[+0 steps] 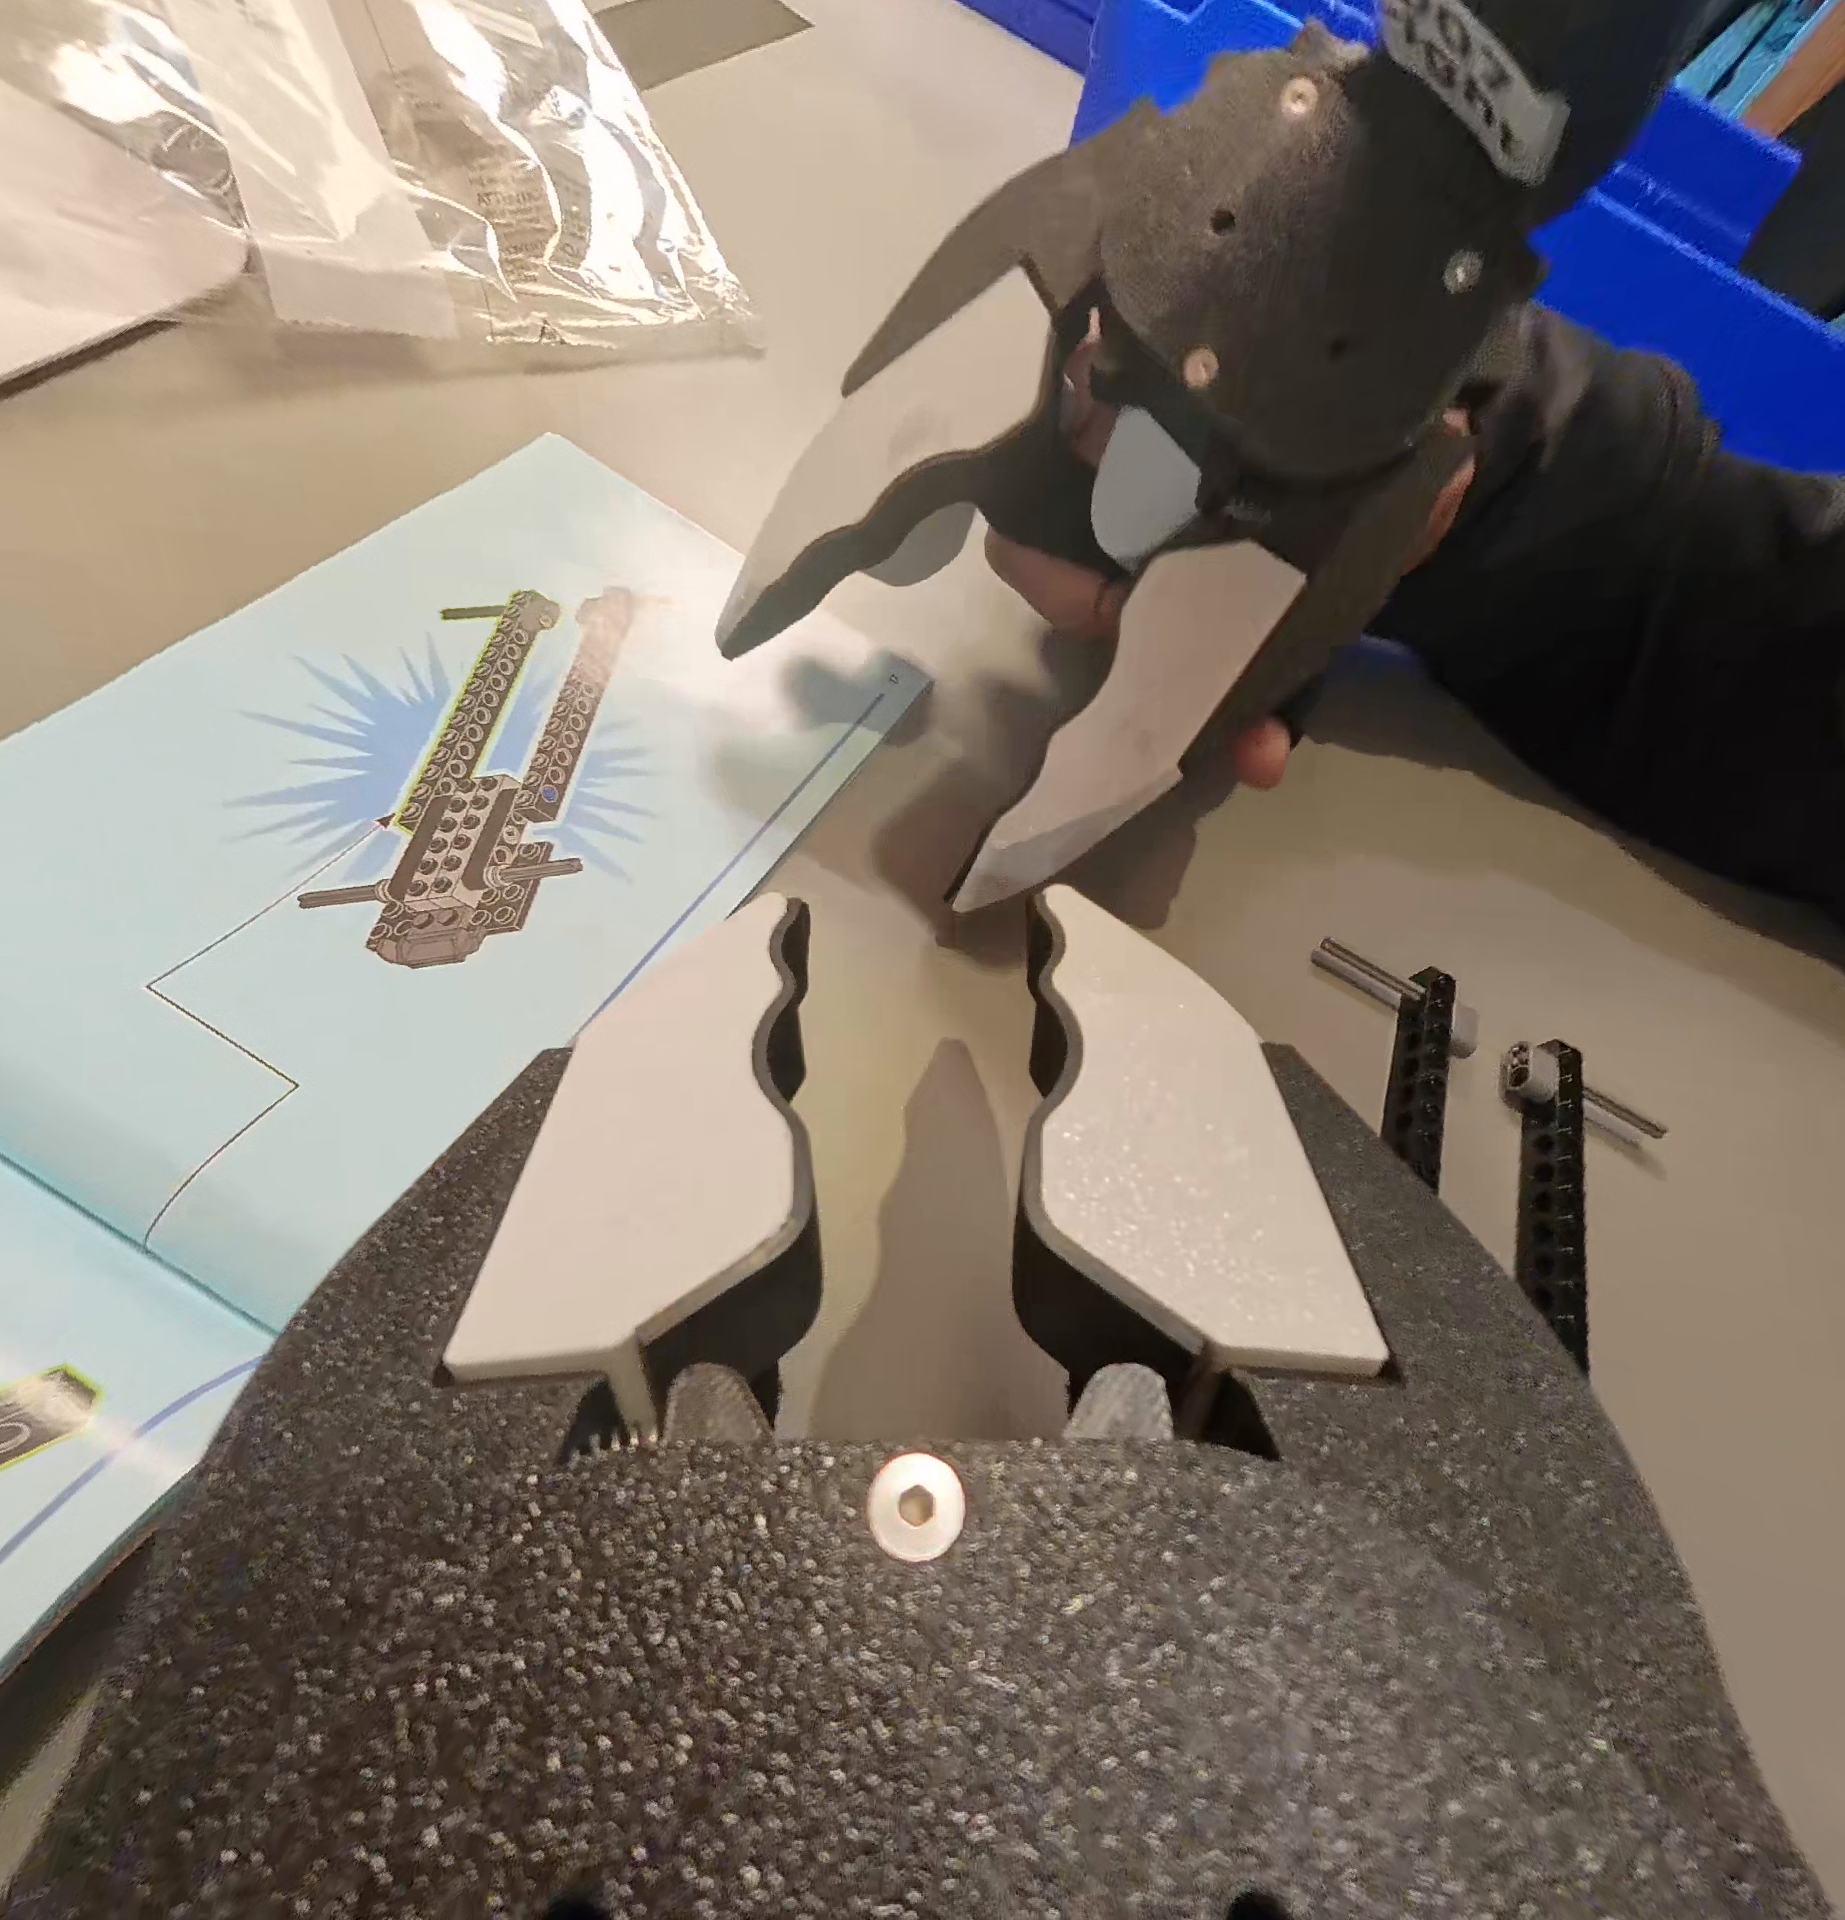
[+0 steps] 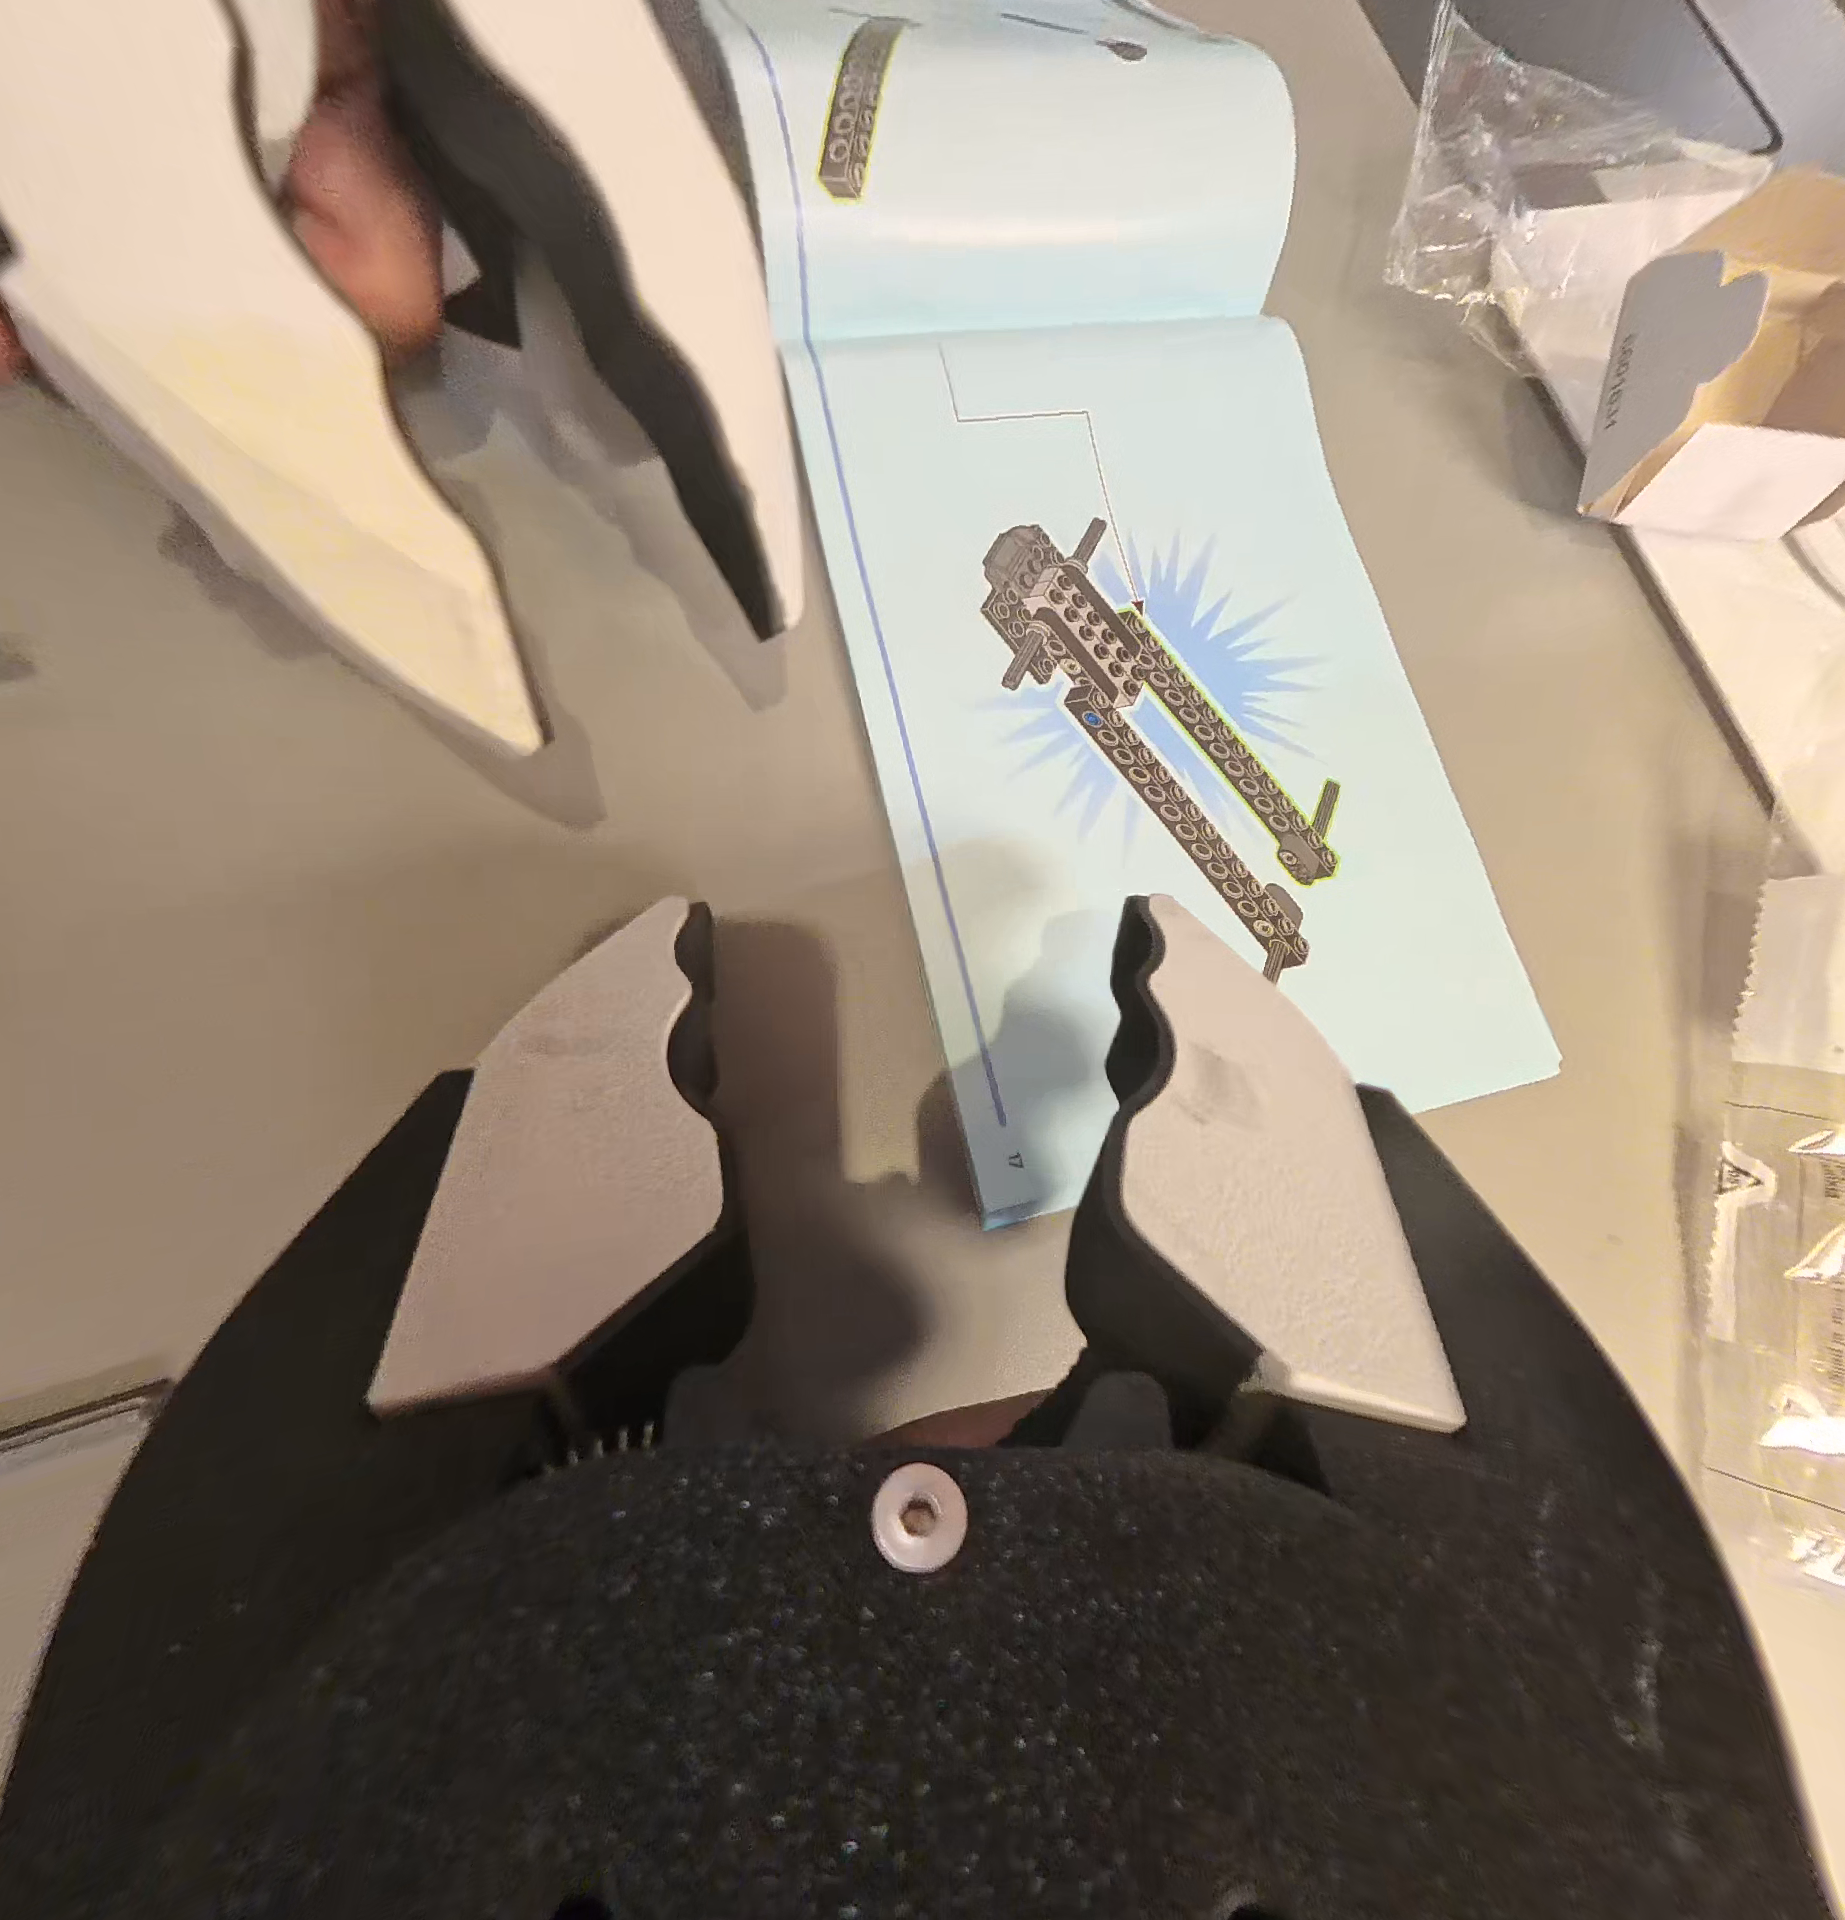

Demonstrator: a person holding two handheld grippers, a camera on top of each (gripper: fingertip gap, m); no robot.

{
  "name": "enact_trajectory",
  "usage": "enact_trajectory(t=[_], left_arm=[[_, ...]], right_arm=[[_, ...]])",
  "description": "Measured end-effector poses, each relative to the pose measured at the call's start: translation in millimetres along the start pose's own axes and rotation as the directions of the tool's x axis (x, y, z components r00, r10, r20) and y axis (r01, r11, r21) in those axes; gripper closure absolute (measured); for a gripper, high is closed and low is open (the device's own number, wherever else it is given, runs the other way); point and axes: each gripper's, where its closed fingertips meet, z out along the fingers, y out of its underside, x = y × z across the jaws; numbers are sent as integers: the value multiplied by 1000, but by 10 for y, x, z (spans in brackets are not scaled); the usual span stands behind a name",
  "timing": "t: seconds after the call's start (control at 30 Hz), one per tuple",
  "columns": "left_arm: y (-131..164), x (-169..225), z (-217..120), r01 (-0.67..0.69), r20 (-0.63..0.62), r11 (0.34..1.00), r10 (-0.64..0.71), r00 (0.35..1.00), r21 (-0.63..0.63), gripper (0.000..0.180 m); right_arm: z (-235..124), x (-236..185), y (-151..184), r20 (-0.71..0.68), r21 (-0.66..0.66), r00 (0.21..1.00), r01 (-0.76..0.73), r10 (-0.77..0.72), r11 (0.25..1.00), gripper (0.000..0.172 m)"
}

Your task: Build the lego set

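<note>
Fingers of both grippers, left (image 1: 918,914) and right (image 2: 913,914), stood apart and bare over the table (image 1: 1313,935), beside a booklet (image 2: 1157,468).

Both grippers bare above the tabletop

The left gripper (image 1: 918,914) and right gripper (image 2: 913,914) stood open, holding nothing, beside an open pale-blue instruction booklet (image 2: 1157,499); two black holed beams (image 1: 1500,1143) with grey axles lay near the left.

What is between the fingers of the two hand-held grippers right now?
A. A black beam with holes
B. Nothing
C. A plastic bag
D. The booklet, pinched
B: the left hand-held gripper and the right hand-held gripper both stand open over the table, with nothing between their fingers.
</note>
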Motion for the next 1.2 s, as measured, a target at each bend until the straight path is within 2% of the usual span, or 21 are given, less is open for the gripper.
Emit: enact_trajectory(t=[0.13, 0.3, 0.4, 0.5, 0.57, 0.67, 0.77, 0.9, 1.2], left_arm=[[3, -25, 2, 65, -41, 998, -65, 997, -5, 140], [10, -25, 10, 77, -53, 997, -78, 996, -14, 141], [-19, -6, 46, 24, -58, 1000, -25, 998, -20, 141], [-268, -185, 96, -77, 61, 996, 74, 995, 35, 140], [-399, -229, 130, -77, 79, 994, 71, 994, 79, 139], [-348, -370, 147, -25, 145, 995, 10, 989, 100, 137], [-368, -400, 58, -48, 182, 990, 23, 983, 136, 137], [-293, -404, 69, -94, 210, 993, 75, 975, 78, 136], [-46, -456, 256, -96, 255, 986, 128, 959, -134, 136]], right_arm=[[20, -54, 12, -42, -17, 995, 92, -92, 996, 101], [19, -40, 16, -9, -17, 999, 46, -46, 999, 101], [0, -26, -3, 4, 2, 1000, 21, -21, 1000, 101], [4, -17, -1, 43, -2, 999, -25, 25, 1000, 100], [7, 4, -5, 59, -1, 997, -58, 57, 998, 100], [4, 46, -5, 33, 2, 997, -74, 74, 997, 99], [21, 34, 14, -4, -16, 1000, -27, 27, 1000, 99], [63, 45, 58, -21, -58, 1000, -24, 23, 998, 99], [0, 126, 73, -12, -33, 993, -116, 115, 993, 105]])
